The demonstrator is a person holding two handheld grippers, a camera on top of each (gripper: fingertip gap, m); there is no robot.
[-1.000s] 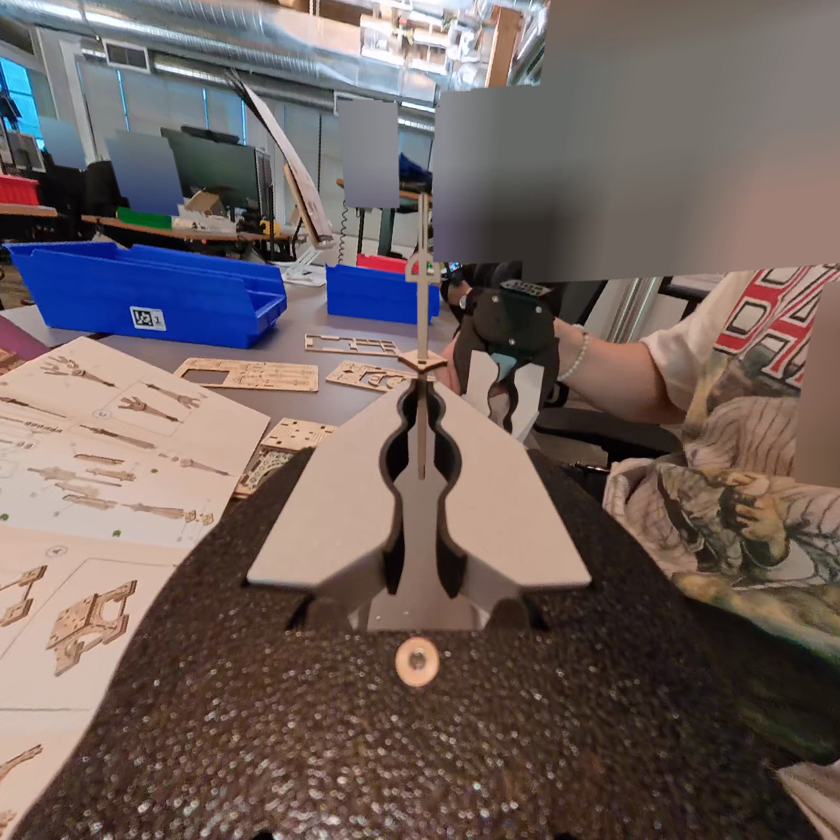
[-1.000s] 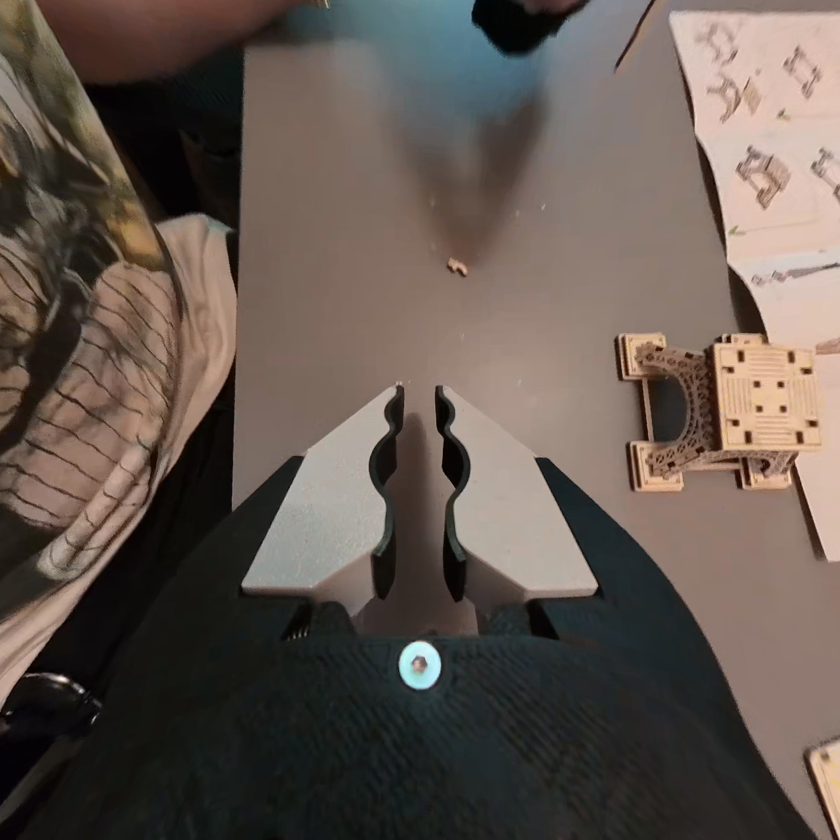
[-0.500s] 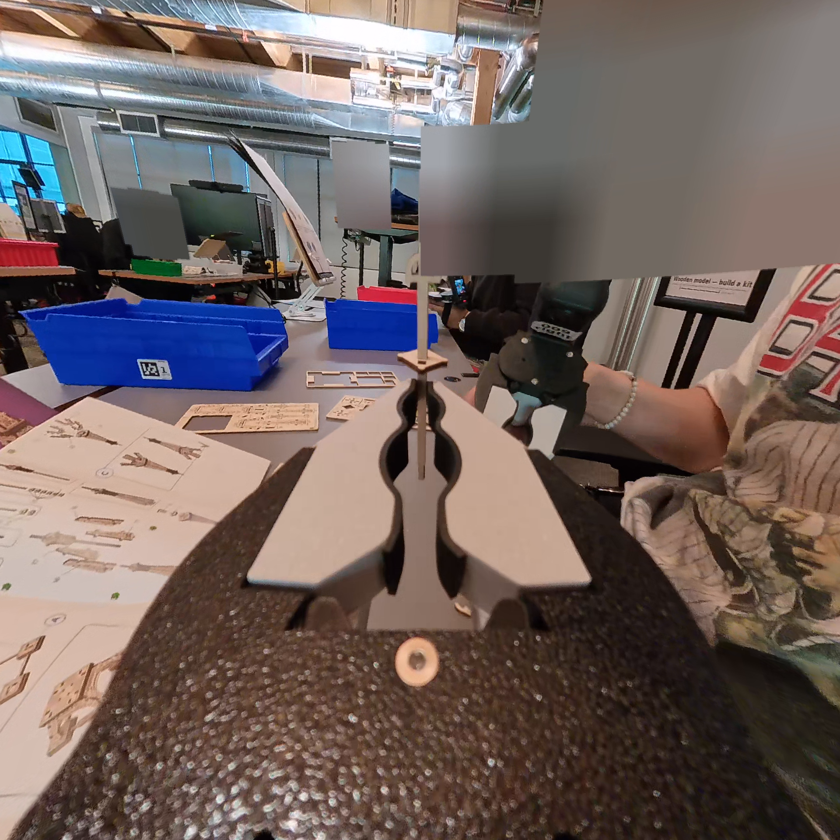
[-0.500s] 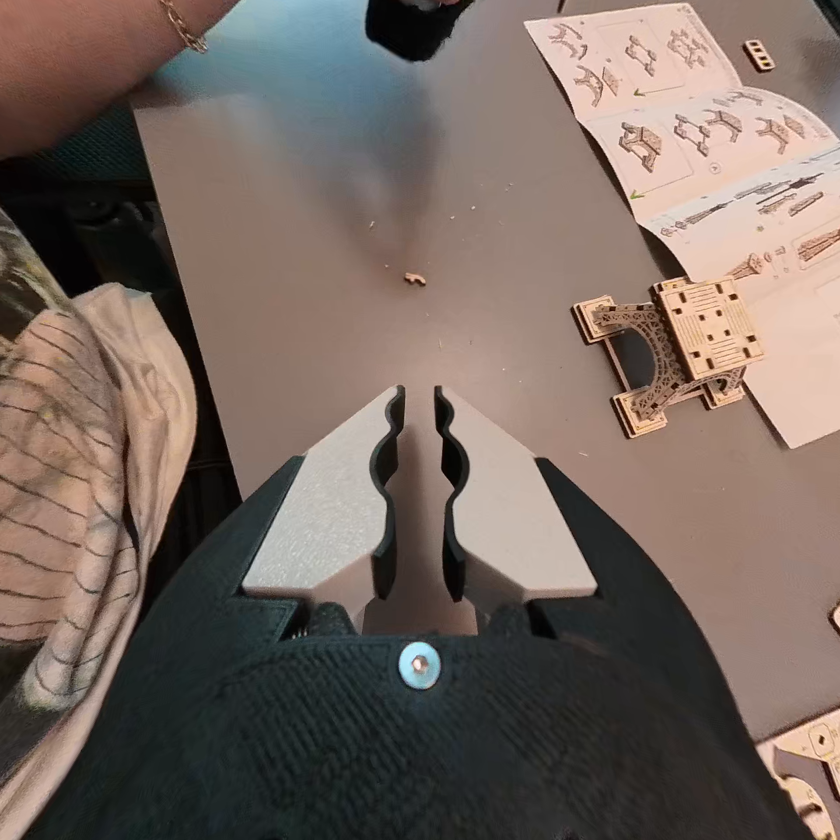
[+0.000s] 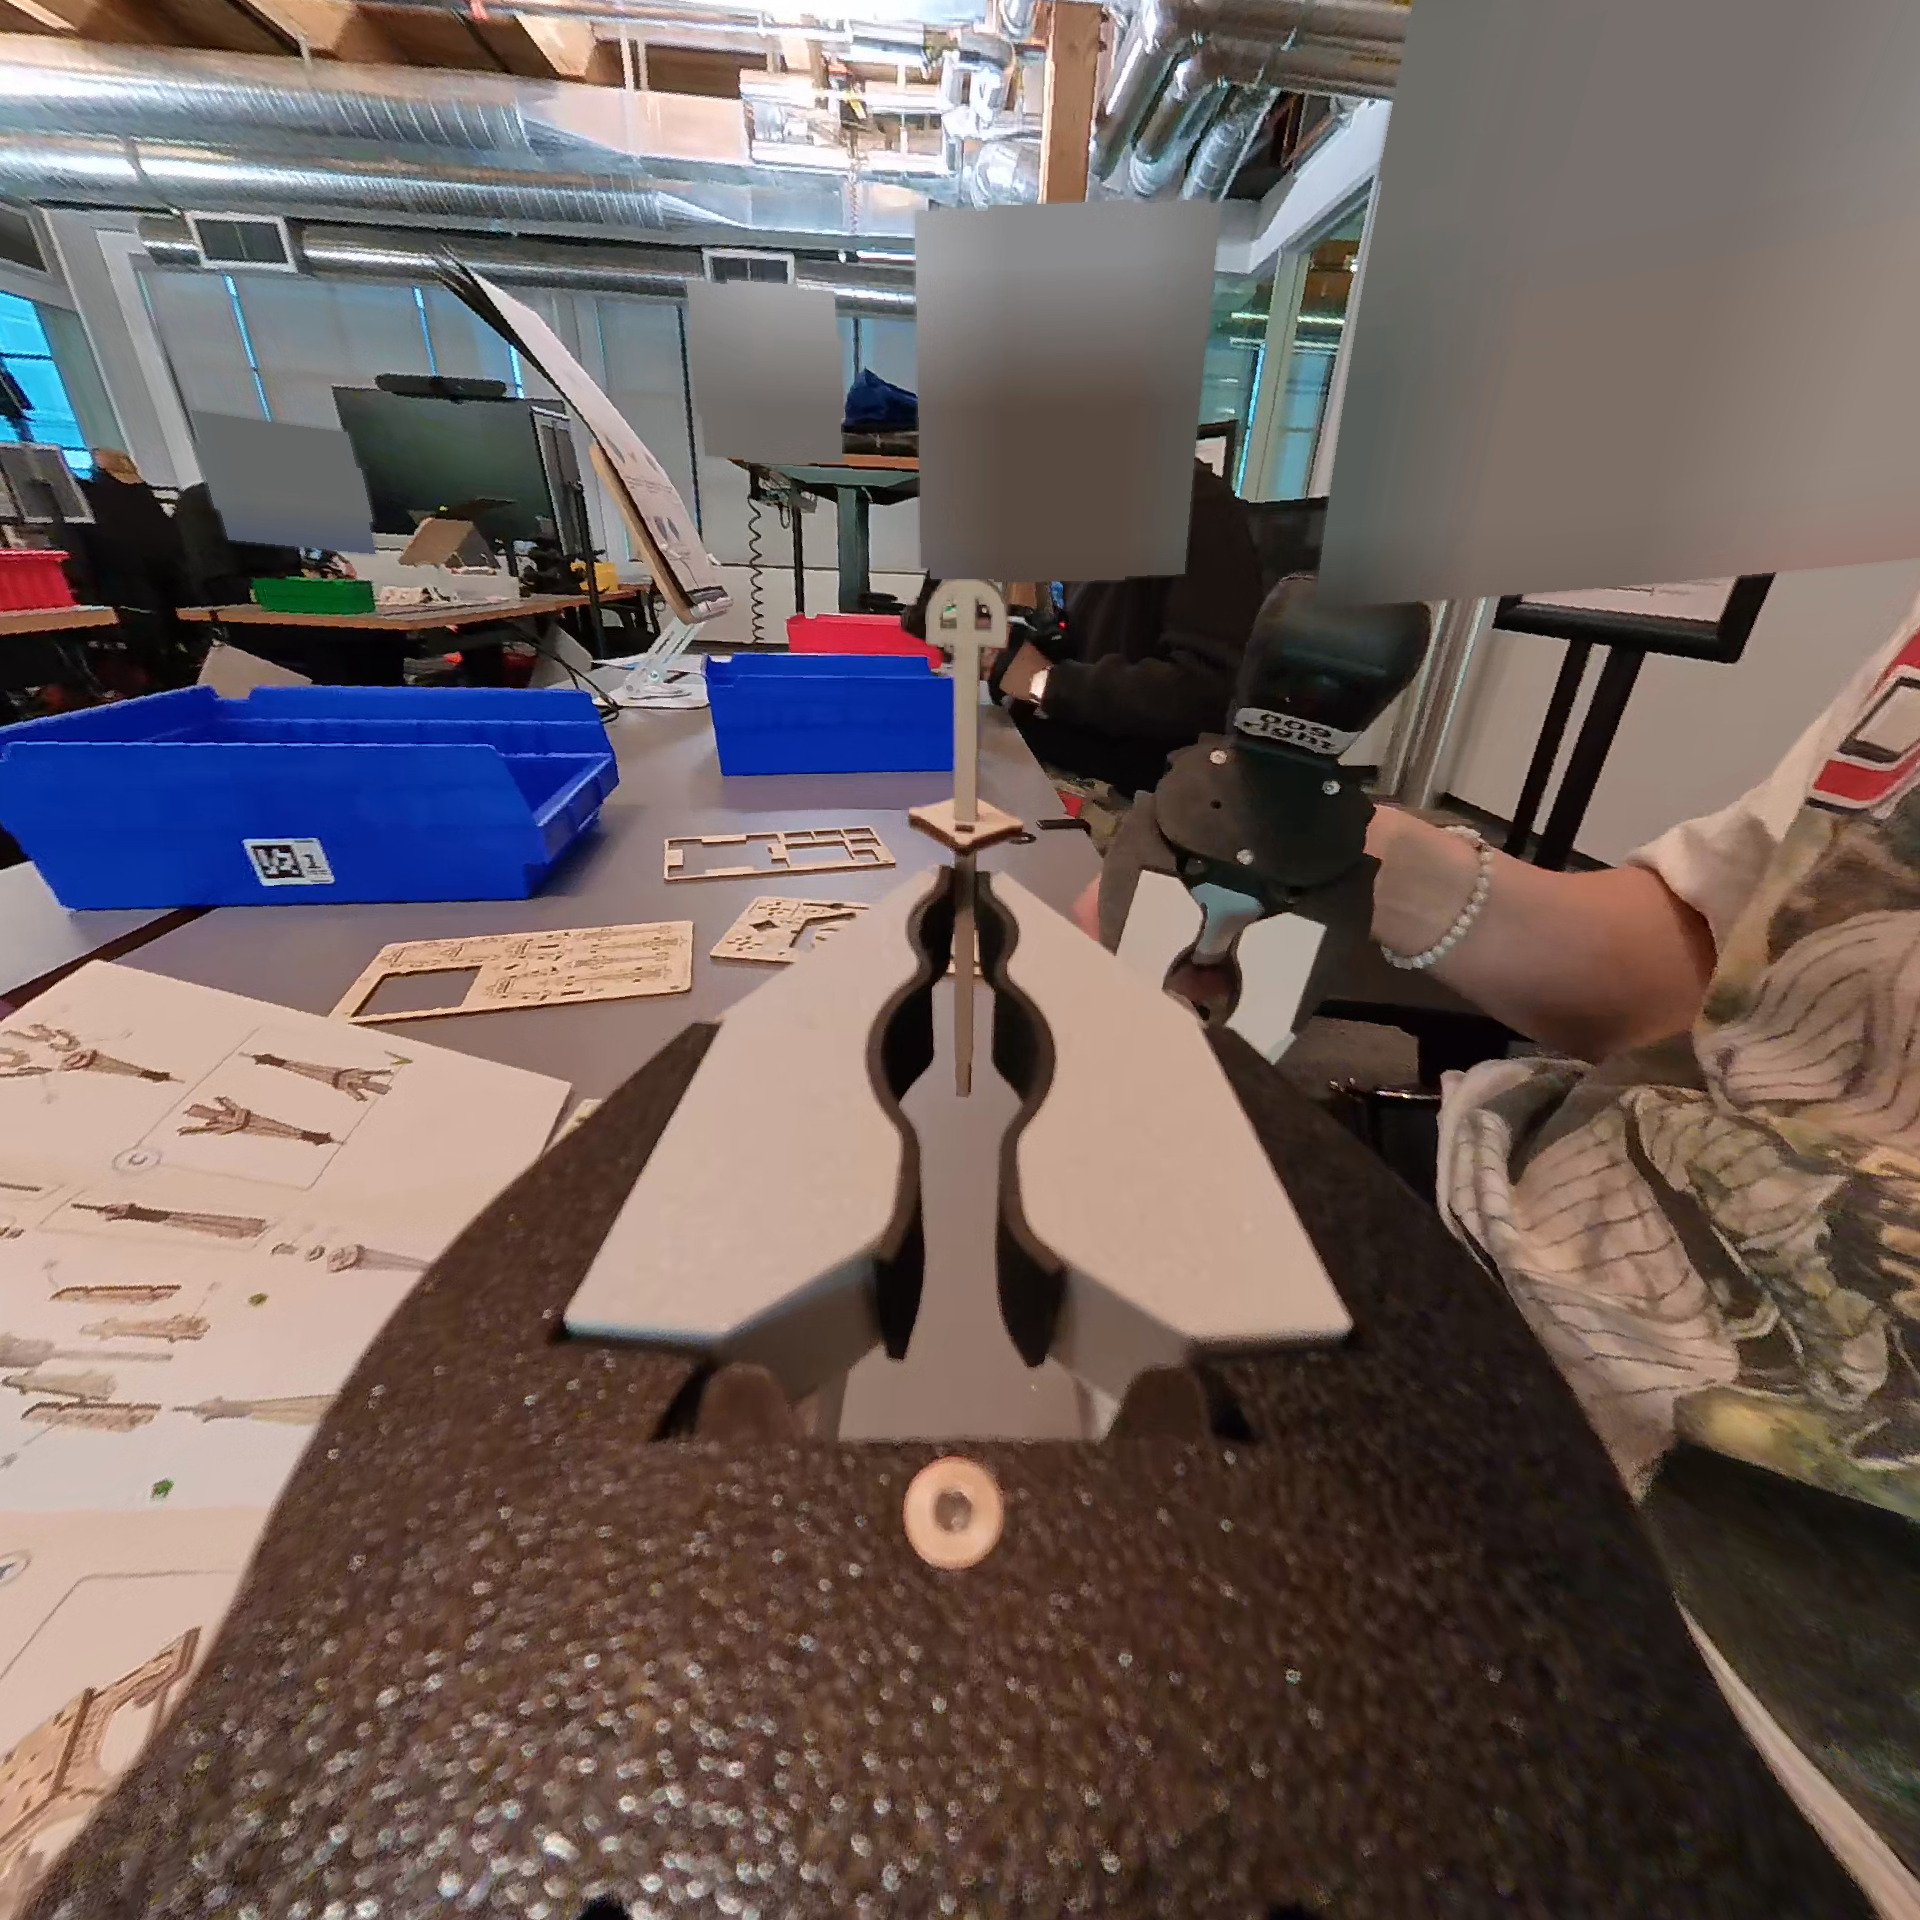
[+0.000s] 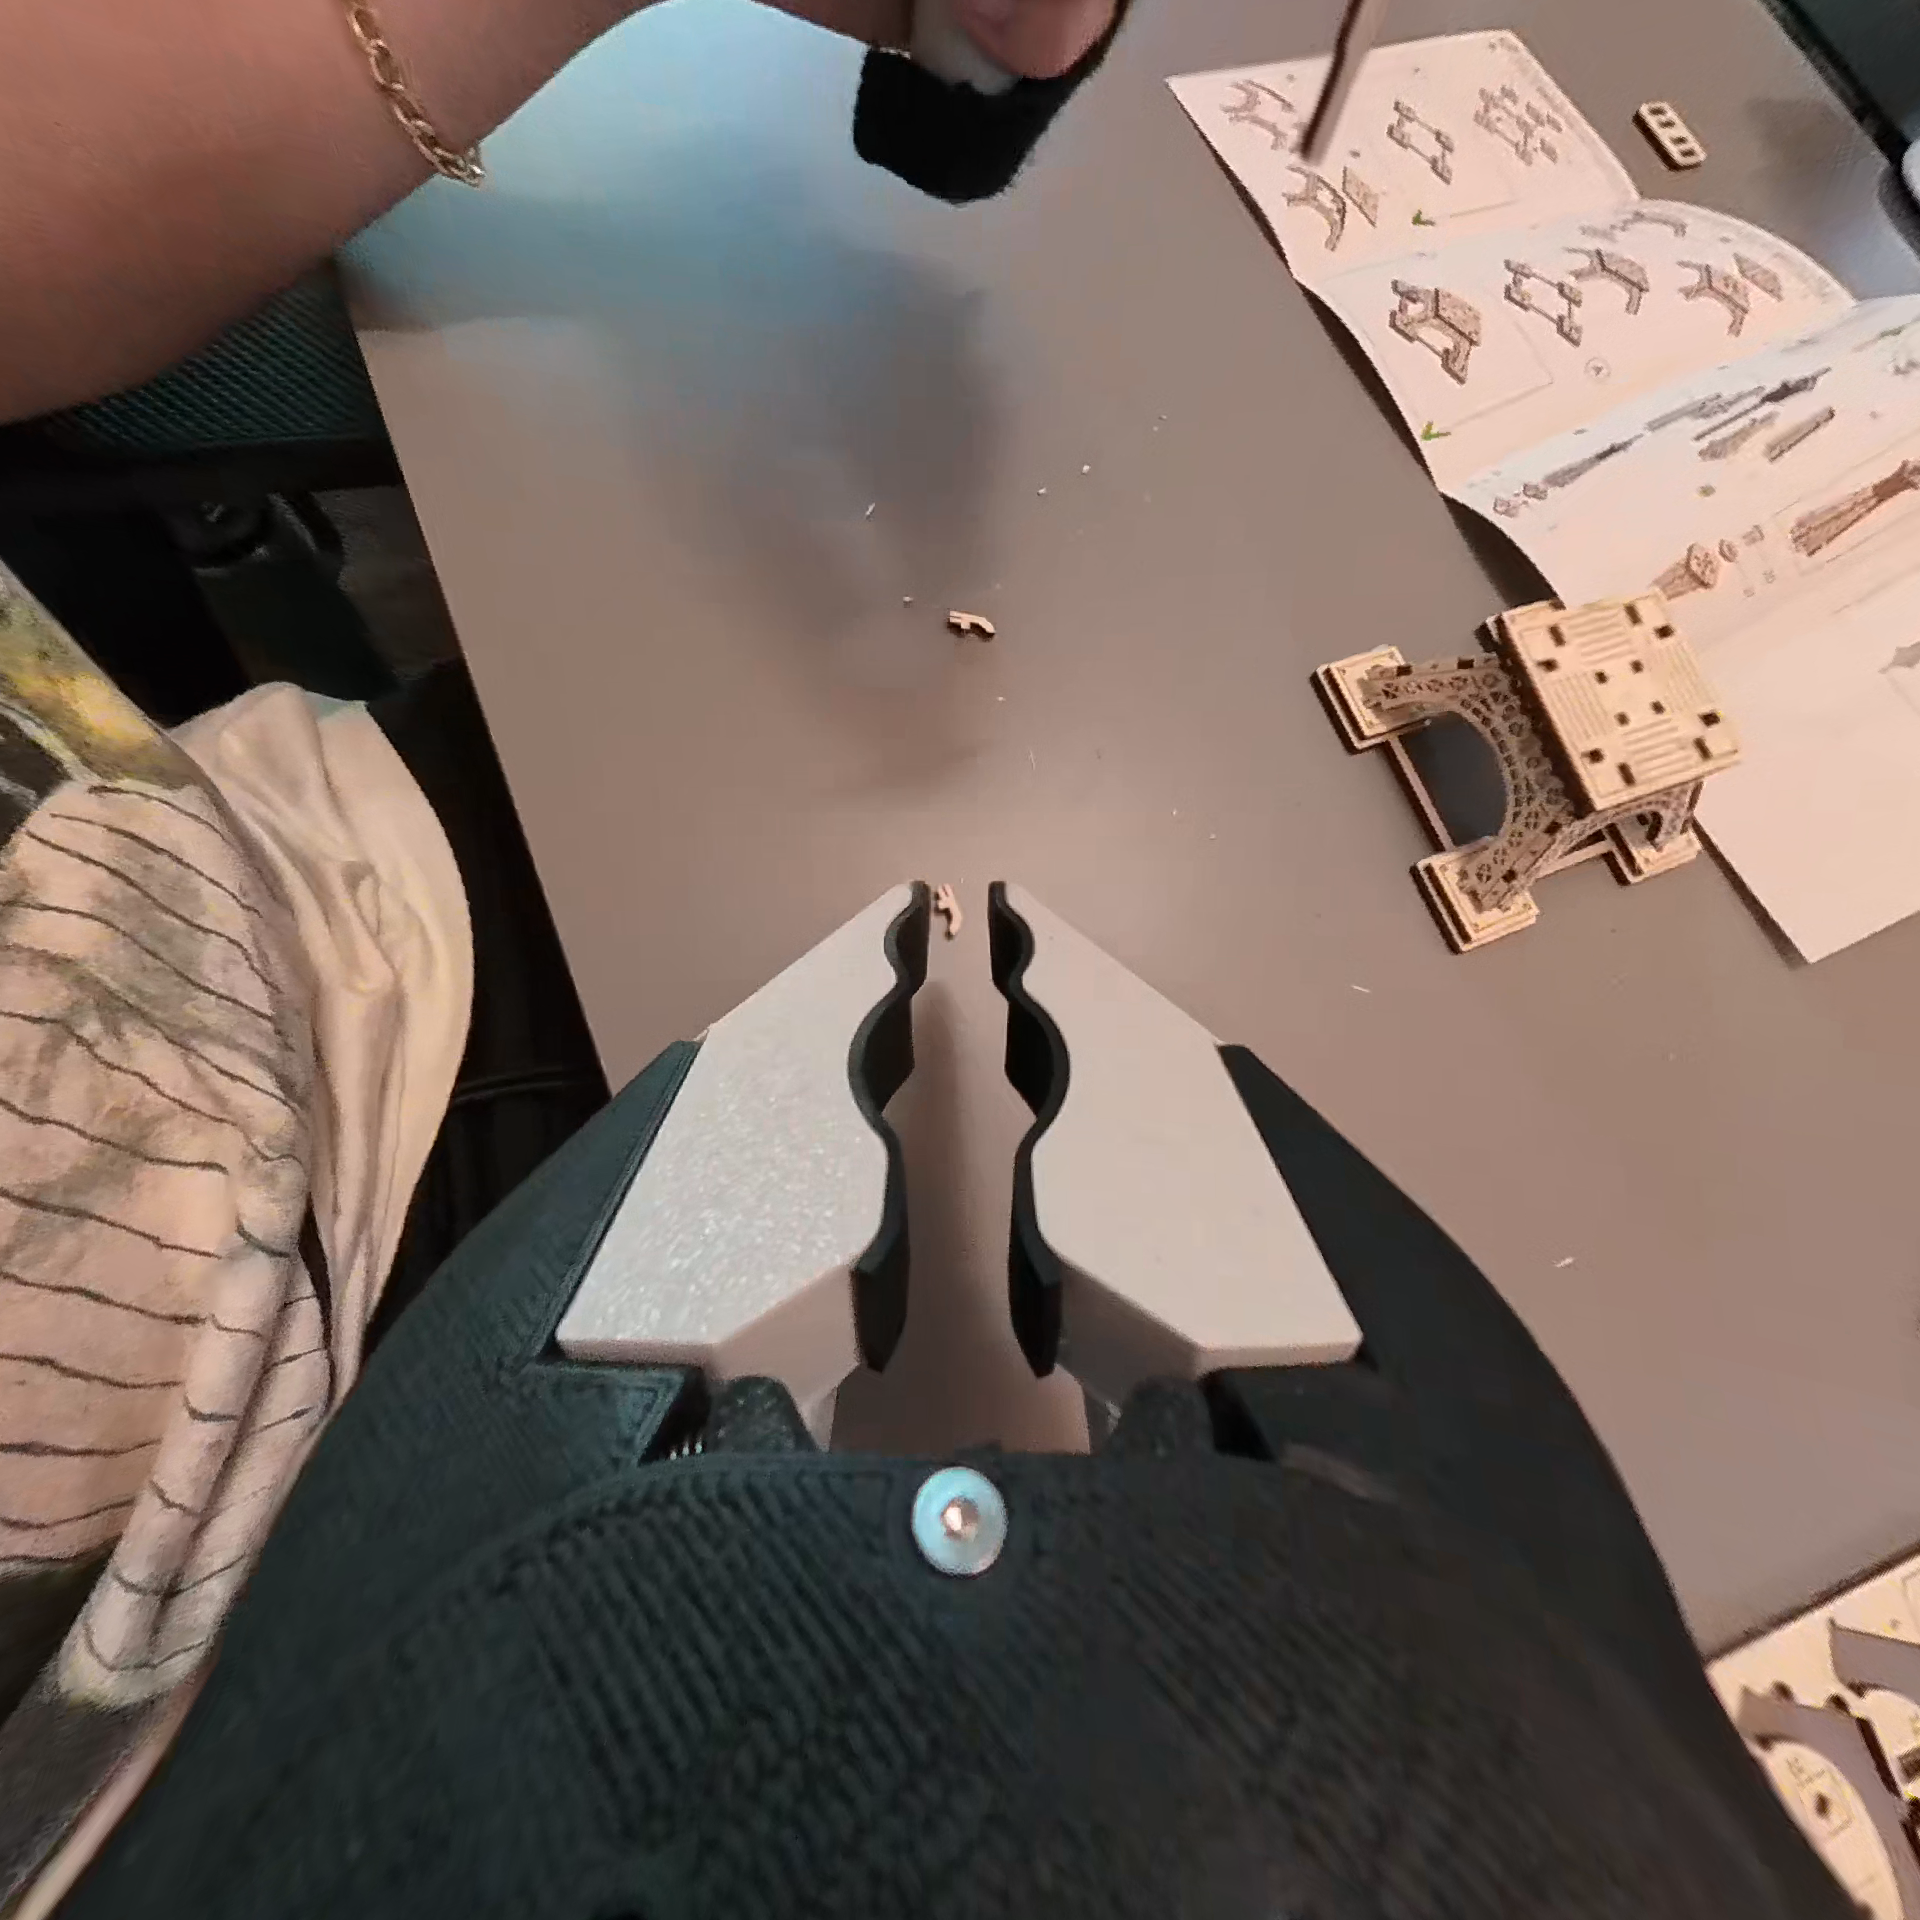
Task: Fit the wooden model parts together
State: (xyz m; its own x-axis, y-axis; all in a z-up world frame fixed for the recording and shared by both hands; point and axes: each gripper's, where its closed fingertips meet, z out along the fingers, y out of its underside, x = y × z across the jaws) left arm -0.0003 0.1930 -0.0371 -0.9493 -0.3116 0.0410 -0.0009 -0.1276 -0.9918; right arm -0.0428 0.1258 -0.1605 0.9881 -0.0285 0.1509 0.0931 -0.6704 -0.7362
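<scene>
The spire (image 5: pixel 964 831), a thin wooden strip with a small square plate threaded on it, stands upright, clamped at its lower end in the left gripper (image 5: pixel 961 904) above the table (image 5: pixel 644 779). Right of it the right gripper (image 6: pixel 951 914) hangs over the table with its jaws a little apart and holding nothing; a tiny wooden piece (image 6: pixel 945 906) lies in line with the tips, another chip (image 6: pixel 969 622) farther on. The tower base (image 6: pixel 1538 769) sits to the right, on the edge of the instruction sheet (image 6: pixel 1662 312). To pick the tiny piece well, I'd lower straight down, centre it, then close gently.
</scene>
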